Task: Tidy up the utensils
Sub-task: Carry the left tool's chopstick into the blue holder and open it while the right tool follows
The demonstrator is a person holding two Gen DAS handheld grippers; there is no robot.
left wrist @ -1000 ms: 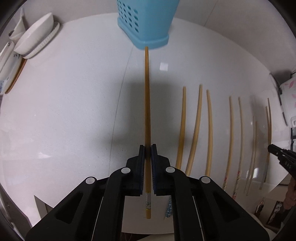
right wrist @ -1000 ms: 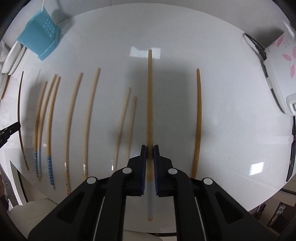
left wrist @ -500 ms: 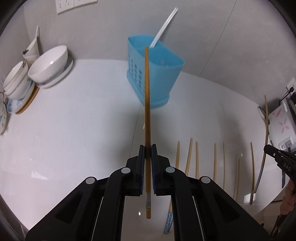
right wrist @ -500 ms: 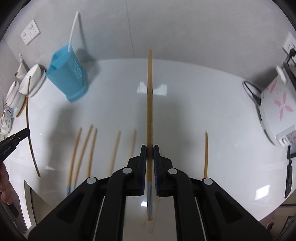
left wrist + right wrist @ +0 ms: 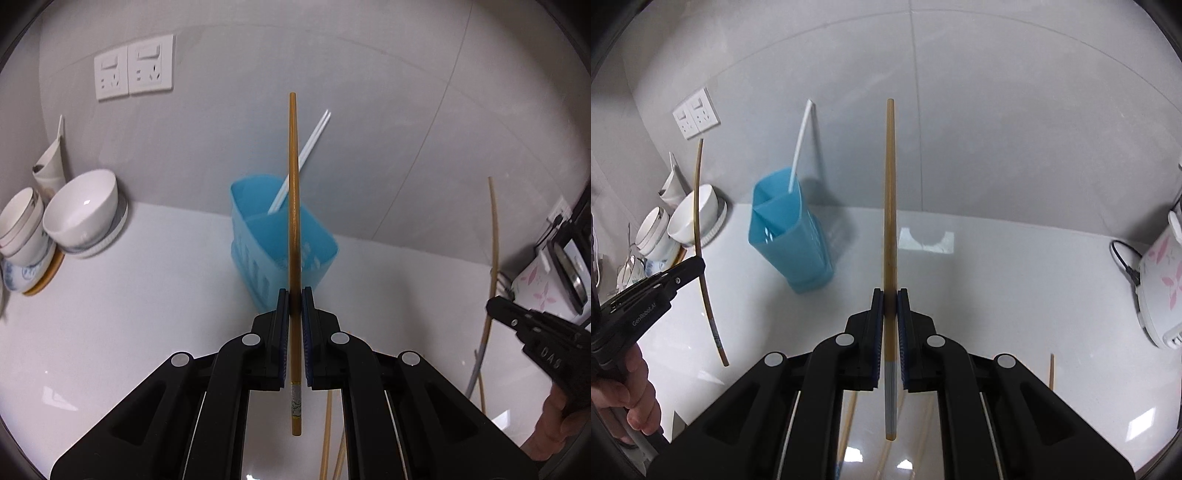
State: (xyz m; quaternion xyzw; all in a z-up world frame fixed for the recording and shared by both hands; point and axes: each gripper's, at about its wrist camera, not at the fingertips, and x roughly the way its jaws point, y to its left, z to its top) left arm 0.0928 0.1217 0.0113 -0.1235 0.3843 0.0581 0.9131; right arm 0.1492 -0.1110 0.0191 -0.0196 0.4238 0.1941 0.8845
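White glossy counter (image 5: 1015, 266) — grey wall (image 5: 997, 110), sockets (image 5: 133, 66), blue holder (image 5: 284, 243).

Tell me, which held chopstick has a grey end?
The chopstick in the right gripper: that right chopstick ends in a grey striped section. The left gripper holds a left chopstick with a small printed pattern.

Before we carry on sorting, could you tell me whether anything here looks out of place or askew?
Nothing looks spilled or damaged. The blue utensil holder stands upright with white chopsticks leaning inside; each gripper holds one wooden chopstick; a few more still lie loose on the counter.
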